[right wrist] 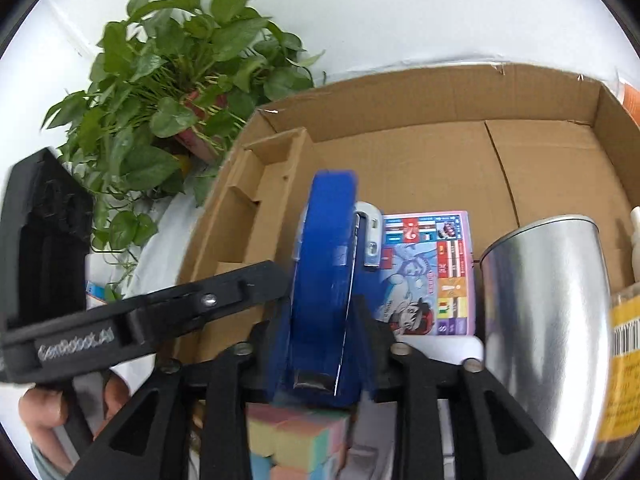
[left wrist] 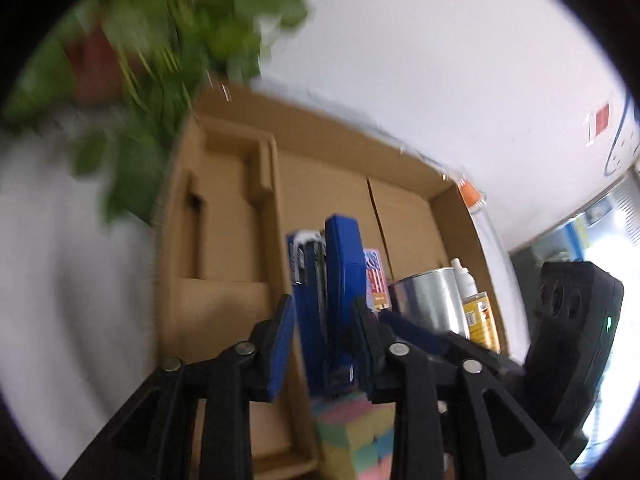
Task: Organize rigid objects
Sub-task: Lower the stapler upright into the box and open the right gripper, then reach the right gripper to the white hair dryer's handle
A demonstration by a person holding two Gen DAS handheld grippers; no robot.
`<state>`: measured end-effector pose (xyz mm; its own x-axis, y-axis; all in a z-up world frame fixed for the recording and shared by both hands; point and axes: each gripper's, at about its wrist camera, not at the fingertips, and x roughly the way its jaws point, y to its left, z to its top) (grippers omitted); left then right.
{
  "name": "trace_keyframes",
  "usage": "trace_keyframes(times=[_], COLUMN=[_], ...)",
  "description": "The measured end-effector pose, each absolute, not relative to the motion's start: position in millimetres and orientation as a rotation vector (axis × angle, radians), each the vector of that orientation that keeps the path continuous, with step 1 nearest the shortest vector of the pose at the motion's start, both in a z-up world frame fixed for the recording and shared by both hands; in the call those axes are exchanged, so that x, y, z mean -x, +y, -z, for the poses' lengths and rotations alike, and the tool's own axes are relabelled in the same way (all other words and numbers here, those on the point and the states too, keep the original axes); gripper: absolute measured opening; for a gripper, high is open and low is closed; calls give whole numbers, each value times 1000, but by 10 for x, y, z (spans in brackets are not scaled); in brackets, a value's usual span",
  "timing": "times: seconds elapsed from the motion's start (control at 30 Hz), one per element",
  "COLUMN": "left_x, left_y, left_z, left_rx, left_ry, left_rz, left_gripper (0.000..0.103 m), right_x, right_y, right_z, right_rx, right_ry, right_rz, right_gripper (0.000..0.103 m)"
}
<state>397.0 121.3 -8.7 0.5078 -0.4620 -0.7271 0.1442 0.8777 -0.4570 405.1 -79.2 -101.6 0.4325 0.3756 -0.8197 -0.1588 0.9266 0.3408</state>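
Observation:
A blue stapler (left wrist: 340,280) (right wrist: 324,272) stands on edge inside a shallow cardboard box (left wrist: 404,216) (right wrist: 440,168), its near end over a pastel puzzle cube (left wrist: 352,436) (right wrist: 296,436). My left gripper (left wrist: 323,304) straddles the stapler. A sliver of cardboard shows between its left pad (left wrist: 280,344) and the stapler, so it is open. My right gripper (right wrist: 318,308) also has the stapler between its fingers, which stand apart from it, blurred. In the right wrist view the left gripper's finger (right wrist: 192,300) reaches in from the left.
In the box lie a colourful card pack (right wrist: 432,272) (left wrist: 374,276), a shiny metal can (right wrist: 548,300) (left wrist: 424,300), a yellow-labelled bottle (right wrist: 624,360) (left wrist: 480,320) and a slotted cardboard insert (right wrist: 256,200) (left wrist: 224,208). A potted plant (right wrist: 172,92) stands beyond the box's left corner. A person's hand (right wrist: 40,412) holds the left gripper.

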Motion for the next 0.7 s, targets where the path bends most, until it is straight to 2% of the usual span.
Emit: trace_keyframes(times=[0.03, 0.1, 0.13, 0.17, 0.27, 0.4, 0.63, 0.7], left_x=[-3792, -3372, -3175, -2974, -2350, -1875, -1372, -1236], left_y=[1229, 1260, 1276, 1301, 1277, 1361, 1699, 1733], left_z=[-75, -389, -524, -634, -764, -616, 241, 461], left_rx=[323, 246, 207, 171, 67, 64, 348, 442], left_ry=[920, 800, 741, 685, 566, 574, 799, 850], left_rz=[354, 301, 255, 208, 133, 33, 38, 79], left_gripper=[36, 54, 75, 88, 89, 89, 89, 88], right_x=[-3984, -3857, -3730, -3625, -3152, -2514, -1562, -1330], right_y=[-788, -793, -809, -808, -799, -756, -592, -461], right_z=[932, 747, 616, 524, 334, 399, 661, 814], right_rx=[-214, -196, -170, -145, -19, 110, 152, 178], right_ry=[1045, 978, 928, 893, 774, 720, 750, 818], right_rz=[-335, -333, -331, -328, -275, -257, -574, -701], right_gripper=[62, 83, 88, 99, 102, 102, 101, 93])
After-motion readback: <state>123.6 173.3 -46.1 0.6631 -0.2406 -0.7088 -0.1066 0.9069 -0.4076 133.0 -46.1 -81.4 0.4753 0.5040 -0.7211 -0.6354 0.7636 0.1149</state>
